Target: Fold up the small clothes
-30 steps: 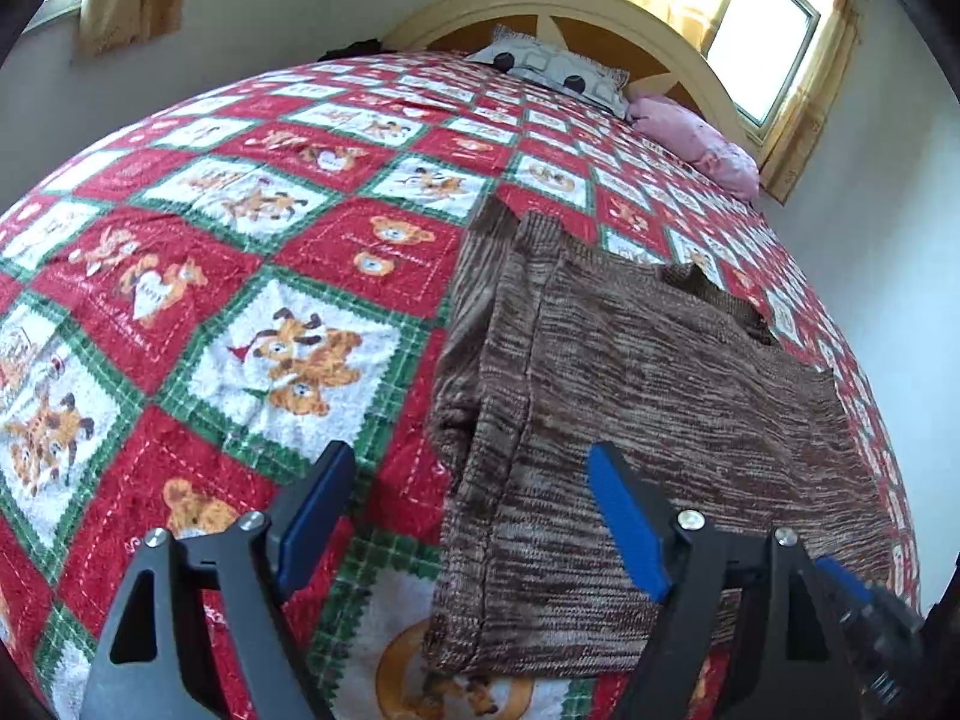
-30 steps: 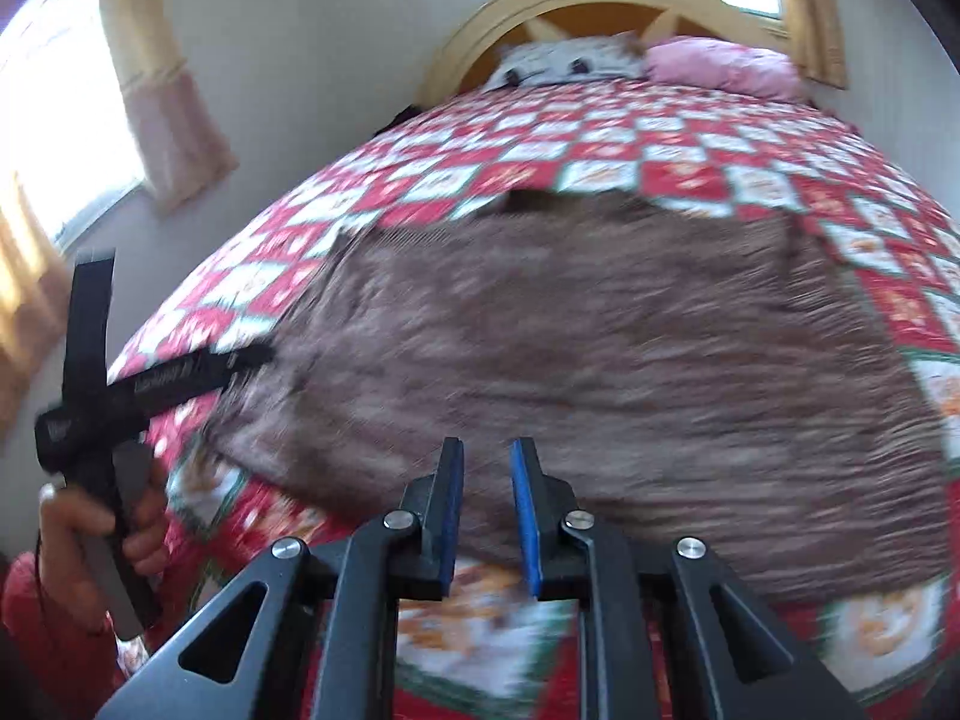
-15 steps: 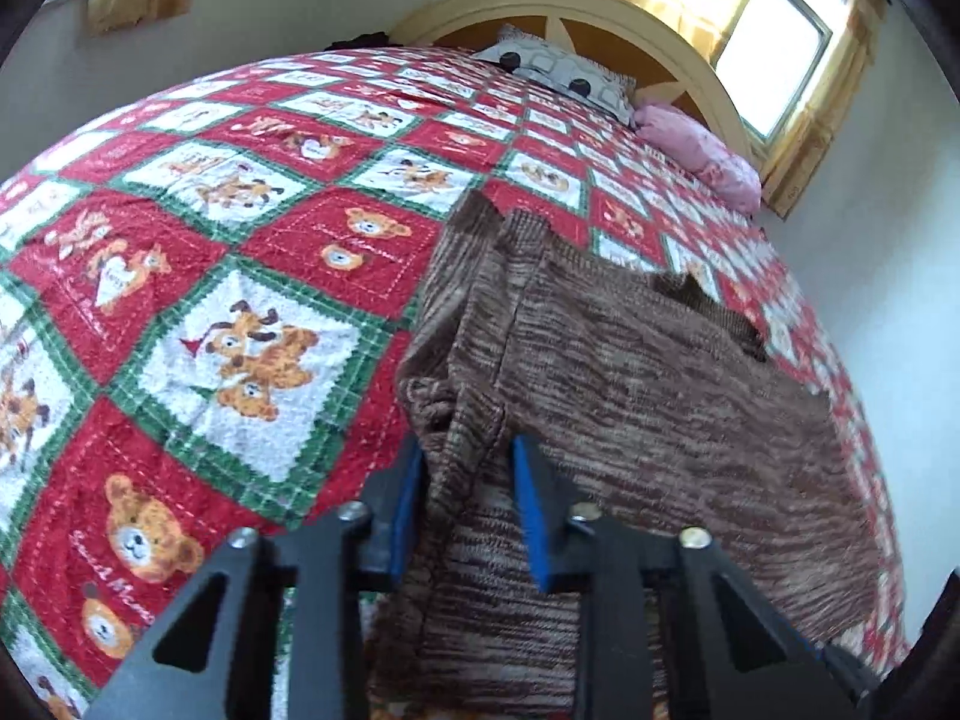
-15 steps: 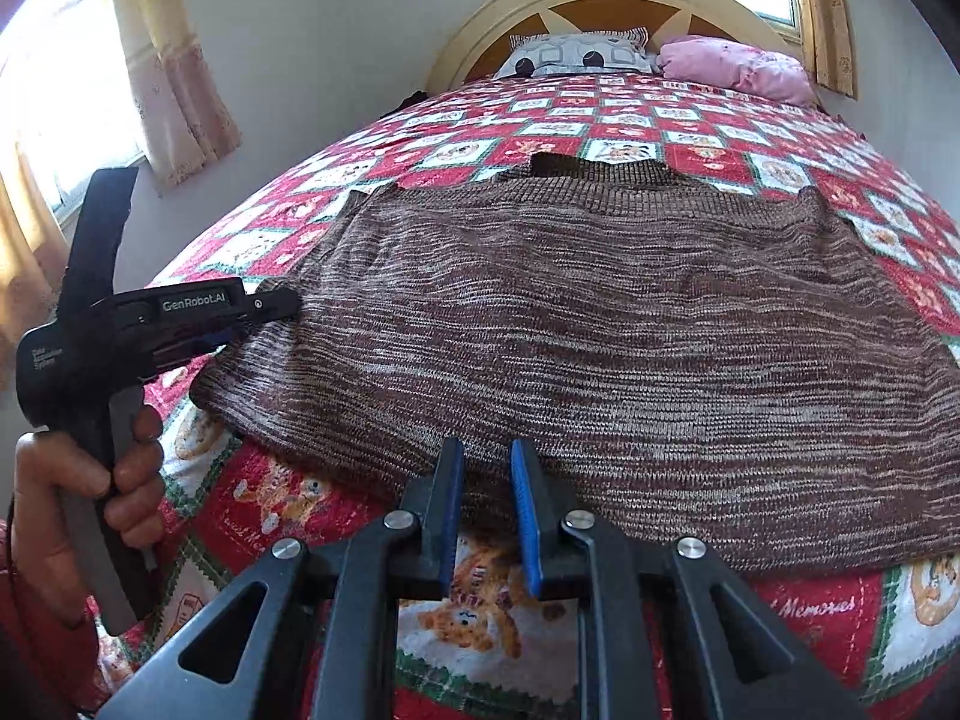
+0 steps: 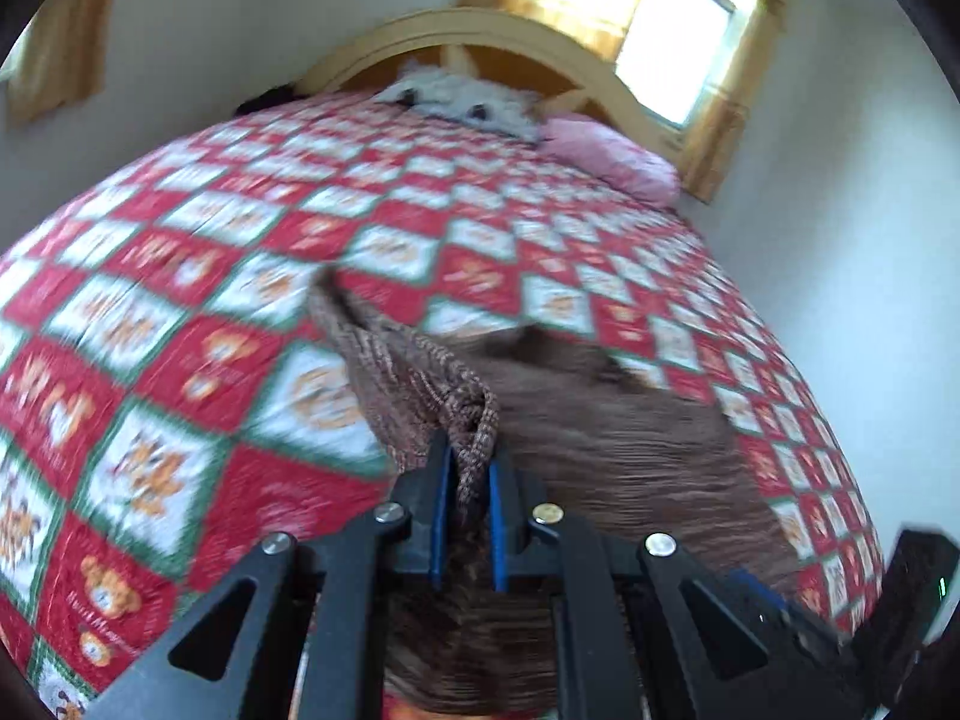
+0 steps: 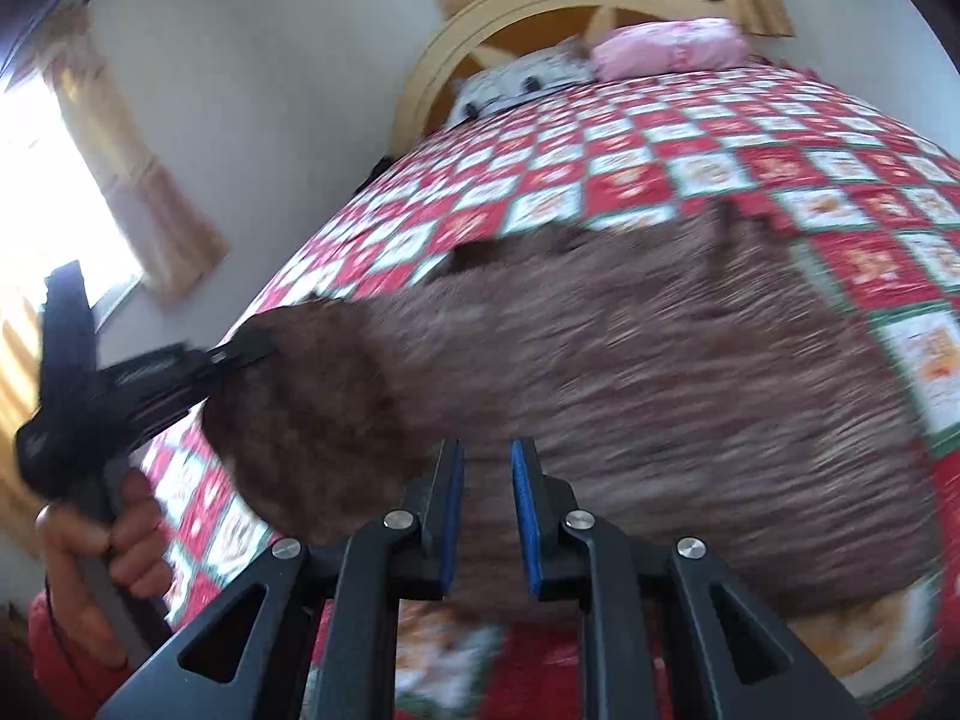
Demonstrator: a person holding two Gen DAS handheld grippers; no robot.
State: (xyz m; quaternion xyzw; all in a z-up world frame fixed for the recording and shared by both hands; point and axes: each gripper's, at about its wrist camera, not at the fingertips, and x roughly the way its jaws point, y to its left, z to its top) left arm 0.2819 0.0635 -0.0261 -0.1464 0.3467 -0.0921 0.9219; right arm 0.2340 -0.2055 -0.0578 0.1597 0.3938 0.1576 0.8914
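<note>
A brown marled knit sweater (image 5: 630, 450) lies spread on the red and white teddy-bear quilt (image 5: 180, 300). My left gripper (image 5: 471, 450) is closing tight on a bunched fold at the sweater's left edge, and that edge is lifted off the quilt. In the right wrist view the left gripper (image 6: 252, 345), held by a hand (image 6: 114, 540), pulls up a rounded flap of sweater (image 6: 660, 372). My right gripper (image 6: 487, 447) is at the near hem. Its jaws stand a narrow gap apart, and blurred knit fills that gap.
A white patterned pillow (image 5: 462, 99) and a pink pillow (image 5: 612, 162) rest against the arched yellow headboard (image 5: 480, 36) at the far end. Walls with curtained windows (image 5: 678, 30) stand close on both sides of the bed.
The left jaws went from wide open to shut on the sweater's left edge and then rose, dragging that edge up. The right gripper shifted and rolled, its gap unchanged.
</note>
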